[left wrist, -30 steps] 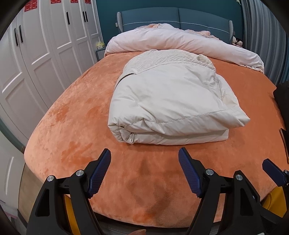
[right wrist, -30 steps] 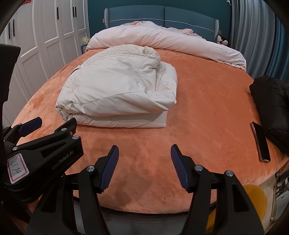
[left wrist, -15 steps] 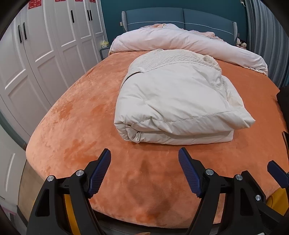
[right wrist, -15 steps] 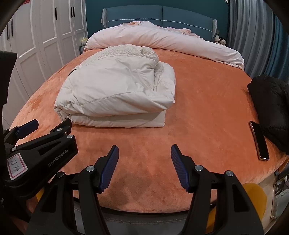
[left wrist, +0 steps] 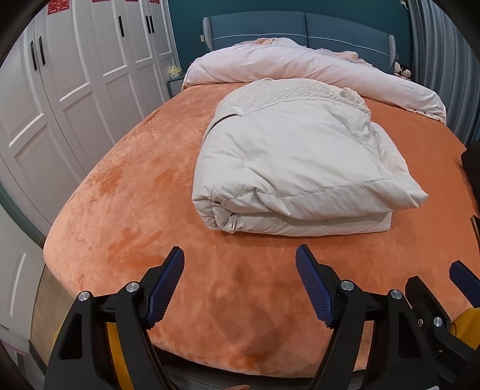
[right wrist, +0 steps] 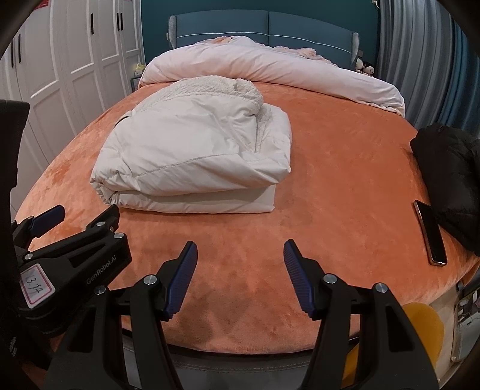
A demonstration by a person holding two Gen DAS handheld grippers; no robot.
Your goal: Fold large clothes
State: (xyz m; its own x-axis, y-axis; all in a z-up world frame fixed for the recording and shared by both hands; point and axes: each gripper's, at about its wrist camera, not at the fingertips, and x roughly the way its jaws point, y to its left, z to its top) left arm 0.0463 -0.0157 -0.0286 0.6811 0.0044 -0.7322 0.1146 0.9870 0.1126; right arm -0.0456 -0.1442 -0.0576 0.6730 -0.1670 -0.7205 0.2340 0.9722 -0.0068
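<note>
A cream padded coat point(left wrist: 297, 162) lies folded into a thick rectangular bundle on the orange bed cover point(left wrist: 126, 210), its fleecy lining showing at the far end. It also shows in the right wrist view point(right wrist: 195, 150). My left gripper point(left wrist: 240, 285) is open and empty, hovering over the bed's near edge, short of the bundle. My right gripper point(right wrist: 240, 276) is open and empty, also at the near edge. The left gripper's body point(right wrist: 75, 261) shows at the left of the right wrist view.
A black jacket point(right wrist: 450, 180) lies at the bed's right edge with a phone point(right wrist: 430, 234) beside it. A pale pink duvet point(left wrist: 315, 69) is bunched at the blue headboard point(left wrist: 300, 27). White wardrobe doors point(left wrist: 75, 75) line the left side.
Both views have shifted slightly; the folded coat now sits a little more to the right in the left wrist view. Both grippers stay open and empty.
</note>
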